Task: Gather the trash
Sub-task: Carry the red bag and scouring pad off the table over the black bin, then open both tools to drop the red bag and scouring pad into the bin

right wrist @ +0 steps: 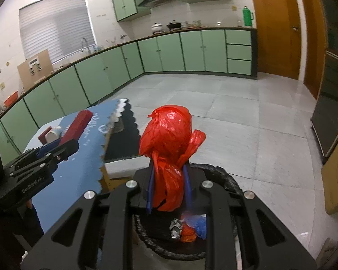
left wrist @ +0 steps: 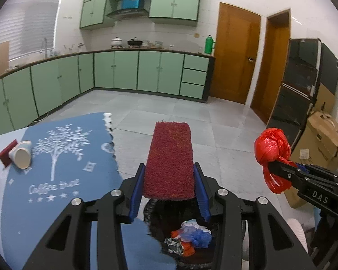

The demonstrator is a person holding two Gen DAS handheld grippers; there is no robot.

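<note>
Both grippers hang right above the bin (right wrist: 227,175): left gripper (left wrist: 170,182) clamps the sponge (left wrist: 170,159) lengthwise, right gripper (right wrist: 169,184) pinches the red bag (right wrist: 166,132).

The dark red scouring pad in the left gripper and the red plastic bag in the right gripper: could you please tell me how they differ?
The dark red rectangular scouring pad is flat, stiff and coarse-fibred; the bright red knotted plastic bag is a glossy, crumpled ball with loose tails. The pad fills the left gripper across its width, whereas the right gripper pinches only the bag's gathered neck. Both are clamped and held above the black-lined bin of scraps.
</note>
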